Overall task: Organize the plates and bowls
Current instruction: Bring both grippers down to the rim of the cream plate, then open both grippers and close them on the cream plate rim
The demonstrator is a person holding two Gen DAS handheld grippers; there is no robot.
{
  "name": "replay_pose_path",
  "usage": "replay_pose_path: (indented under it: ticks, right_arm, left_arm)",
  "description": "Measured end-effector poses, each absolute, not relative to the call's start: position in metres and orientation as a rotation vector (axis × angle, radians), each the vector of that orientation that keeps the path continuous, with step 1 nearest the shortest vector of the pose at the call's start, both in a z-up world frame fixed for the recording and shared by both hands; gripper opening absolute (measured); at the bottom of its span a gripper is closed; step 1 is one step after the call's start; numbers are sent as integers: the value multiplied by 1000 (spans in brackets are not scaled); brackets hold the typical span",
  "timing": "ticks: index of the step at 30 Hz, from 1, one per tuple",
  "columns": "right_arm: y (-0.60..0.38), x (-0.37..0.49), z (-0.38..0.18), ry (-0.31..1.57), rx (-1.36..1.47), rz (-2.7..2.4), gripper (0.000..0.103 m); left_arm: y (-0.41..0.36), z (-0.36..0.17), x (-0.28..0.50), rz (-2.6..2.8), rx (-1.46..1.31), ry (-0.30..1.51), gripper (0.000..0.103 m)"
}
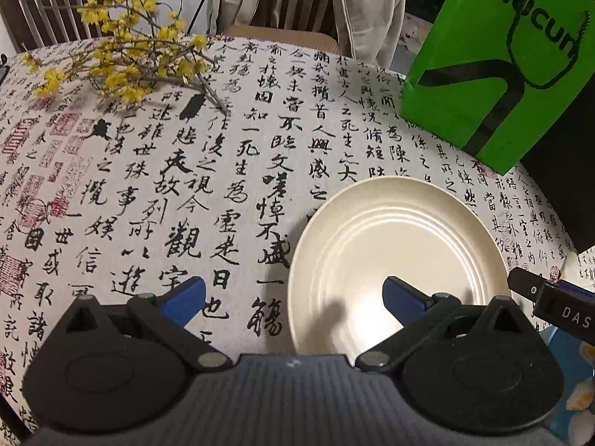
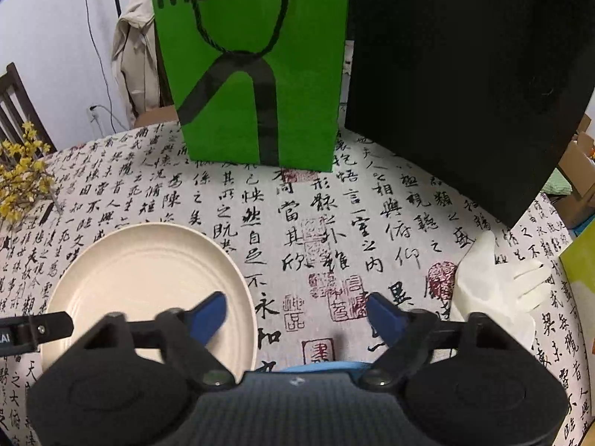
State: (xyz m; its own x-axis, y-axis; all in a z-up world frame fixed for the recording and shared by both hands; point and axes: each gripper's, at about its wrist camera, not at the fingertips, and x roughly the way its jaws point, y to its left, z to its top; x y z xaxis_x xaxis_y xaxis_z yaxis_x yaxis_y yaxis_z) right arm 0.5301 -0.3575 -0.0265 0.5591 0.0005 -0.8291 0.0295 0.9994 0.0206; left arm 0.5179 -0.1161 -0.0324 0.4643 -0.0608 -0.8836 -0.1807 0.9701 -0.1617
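The left tongs (image 1: 293, 291) stood open at the lower middle of the left wrist view, with nothing between the blue pads; the right-hand pad (image 1: 403, 293) hung over the near part of the cream plate (image 1: 394, 245), the other over bare cloth. The right tongs (image 2: 297, 312) were likewise open and empty in the right wrist view, one pad (image 2: 212, 314) over the plate's right rim (image 2: 245, 278), the other over the desk (image 2: 334, 204). The plate lay flat on the calligraphy cloth, lower right in the left view, lower left in the right view, with both tongs on its near side.

Judged step: approach to the plate, no grip yet made. No bowl or stack was visible. The next move would call for one pair of tongs to straddle the rim and close on it. A green bag (image 2: 253, 74), a black box (image 2: 465, 74), yellow flowers (image 1: 122, 44) and a white glove (image 2: 502, 286) stood beyond.
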Motion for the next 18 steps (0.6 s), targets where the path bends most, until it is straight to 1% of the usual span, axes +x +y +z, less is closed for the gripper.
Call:
replay_pose_path:
  ticks: [1, 5, 7, 12, 16, 18]
  right_arm:
    - [-356, 530, -27, 978, 26, -12, 72]
    - [-350, 533, -29, 982, 15, 4, 62]
    - [-348, 534, -30, 985, 9, 10, 52]
    - [-345, 537, -33, 1000, 11, 22, 46]
    - [-344, 538, -35, 1006, 3, 26, 43]
    - [-342, 539, -37, 1011, 3, 31, 42]
  left_arm:
    - [-116, -34, 519, 77, -248, 1090, 103]
    - [-115, -37, 520, 92, -247, 1088, 103]
    - [-115, -38, 521, 94, -250, 1090, 103]
    - [-114, -40, 522, 103, -248, 1088, 103]
    - [-113, -41, 523, 108, -254, 1087, 102]
    - [-112, -42, 525, 108, -262, 1092, 95]
